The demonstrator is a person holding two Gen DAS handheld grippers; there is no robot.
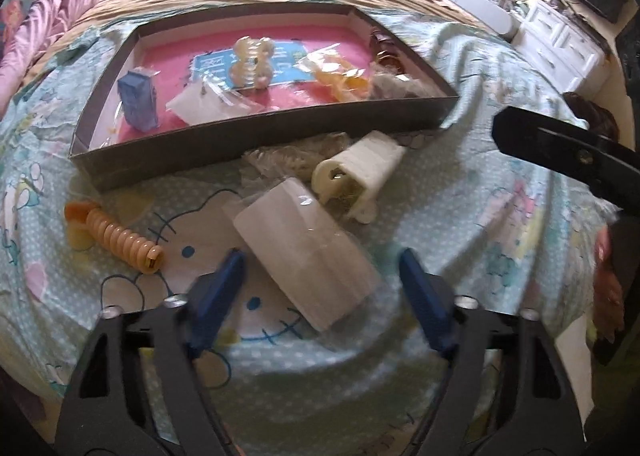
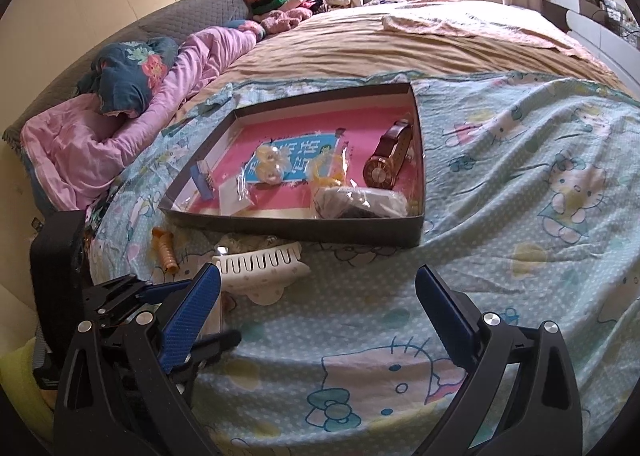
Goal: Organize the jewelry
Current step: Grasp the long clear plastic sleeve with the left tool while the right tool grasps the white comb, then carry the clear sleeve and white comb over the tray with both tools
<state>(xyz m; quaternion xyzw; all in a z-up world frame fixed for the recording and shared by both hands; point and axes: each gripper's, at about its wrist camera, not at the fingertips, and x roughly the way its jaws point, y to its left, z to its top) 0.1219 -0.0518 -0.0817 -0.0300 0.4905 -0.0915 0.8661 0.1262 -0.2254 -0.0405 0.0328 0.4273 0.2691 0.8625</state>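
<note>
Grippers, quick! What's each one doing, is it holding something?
Left gripper: open, jaws either side of the white frosted clip, not pressing it yet.
Right gripper: open and empty, above the blanket.

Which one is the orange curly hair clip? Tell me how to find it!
Look at the dark shallow box with the pink bottom, sitting on the cartoon cat bedsheet. The orange clip lies on the sheet outside the box, just in front of its left corner. It is the only ribbed, spiral-looking piece there; the hair clips lying near it on the sheet are white.
</note>
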